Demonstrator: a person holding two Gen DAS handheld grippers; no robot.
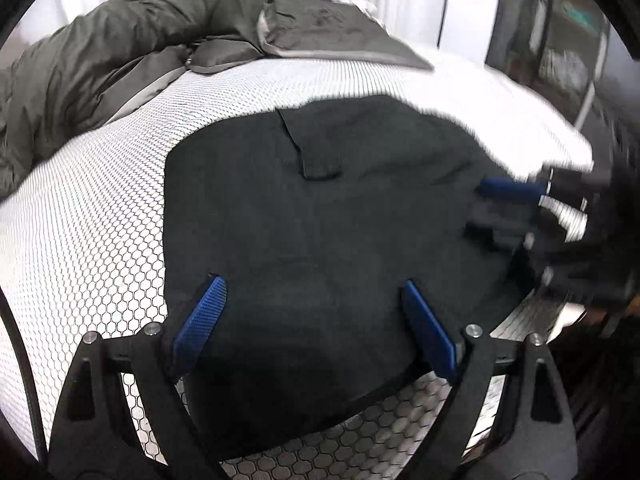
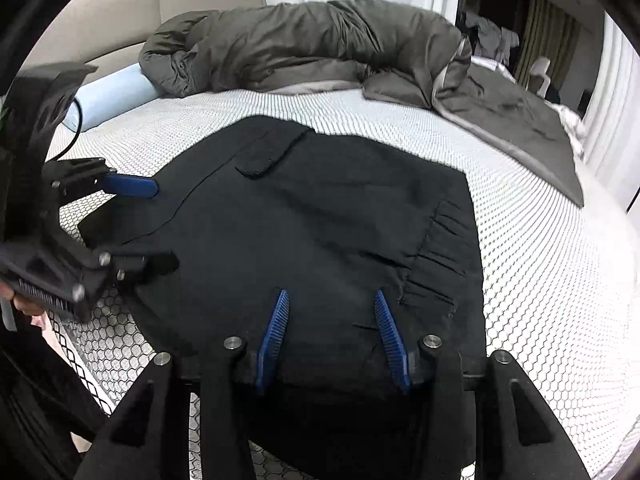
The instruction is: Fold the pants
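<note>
On the bed [image 2: 540,240], across its white honeycomb-patterned cover, the black pants [image 2: 320,220] lie as a compact, already folded block with the flap pocket [image 2: 272,156] up near 11 o'clock and the gathered waistband [image 2: 440,252] at 3 o'clock in the right wrist view. The bunched olive duvet [image 2: 312,44] sits well apart at 12 o'clock, so it should not catch on anything.

Your left hand-held gripper [image 1: 312,320] hangs over the near part of the fabric with its jaws spread wide and nothing between the blue pads. Your right hand-held gripper [image 2: 330,336] stands partly open above the near edge by the waistband, also pinching nothing (no cloth rises between its fingers).

The risks from here, by my reading:

- Both tools hover low over a loose stack. If you drag either one away across the cloth, a pad could snag the top layer and pull the fold askew.
- The near edge lies close to the side of the bed. A nudge towards 6 o'clock could slide the block over it.
- In the left wrist view the right tool at 3 o'clock is blurred, so how near the two come is hard to judge; crossing paths could knock them together.
- The pocket flap stands slightly proud and could hook a fingertip.
</note>
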